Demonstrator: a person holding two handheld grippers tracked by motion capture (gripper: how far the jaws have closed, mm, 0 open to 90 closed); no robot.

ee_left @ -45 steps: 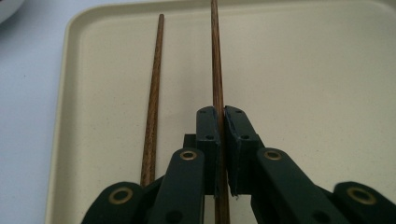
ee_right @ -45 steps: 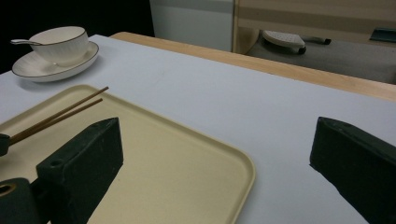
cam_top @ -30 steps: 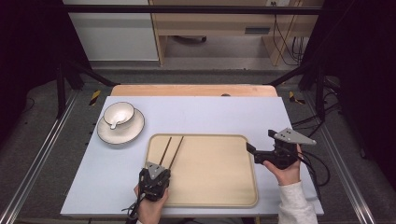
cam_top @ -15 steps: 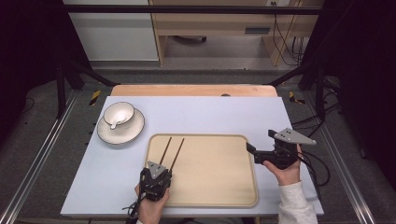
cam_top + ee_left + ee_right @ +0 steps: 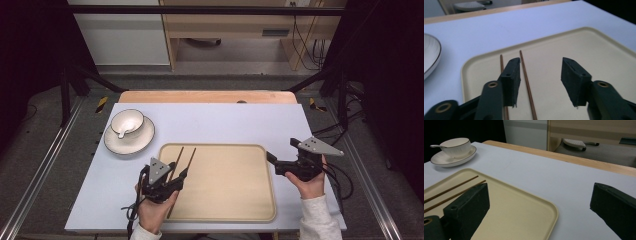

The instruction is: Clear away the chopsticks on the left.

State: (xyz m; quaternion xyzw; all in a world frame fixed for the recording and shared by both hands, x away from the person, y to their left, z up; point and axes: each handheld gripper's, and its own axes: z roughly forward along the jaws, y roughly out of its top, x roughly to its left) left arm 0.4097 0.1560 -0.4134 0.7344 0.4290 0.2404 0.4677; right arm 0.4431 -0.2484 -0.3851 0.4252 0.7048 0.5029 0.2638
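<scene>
At the far left of the bench point(image 5: 225, 120), a white cup point(image 5: 127, 121) with a spoon point(image 5: 123, 131) in it stands on a white saucer point(image 5: 129, 138), well apart from the work. To its right lies the tan tray point(image 5: 235, 180), and along the tray's left part rest two thin brown chopsticks point(image 5: 184, 162), side by side with a narrow gap between them, lying flat on the tray's floor and running from its far rim toward the person. The left hand-held gripper point(image 5: 180, 176) hangs over the near ends of the chopsticks, raised off the tray, held in the person's left hand point(image 5: 152, 212). Its jaws have just been opening and now stand apart with nothing between them: in the left gripper view point(image 5: 540, 75) one chopstick point(image 5: 526, 85) lies just inside the left jaw and the other passes partly behind that jaw, neither touched by the pads. Farther right, past the tray's right rim, the right hand-held gripper point(image 5: 272, 159) is held level in the person's right hand point(image 5: 311, 182), pointing left at the tray. Its jaws are wide open and empty; in the right gripper view point(image 5: 539, 200) they straddle the tray's corner point(image 5: 549, 212) and bare bench, with the chopsticks, cup and saucer far off at the left.
</scene>
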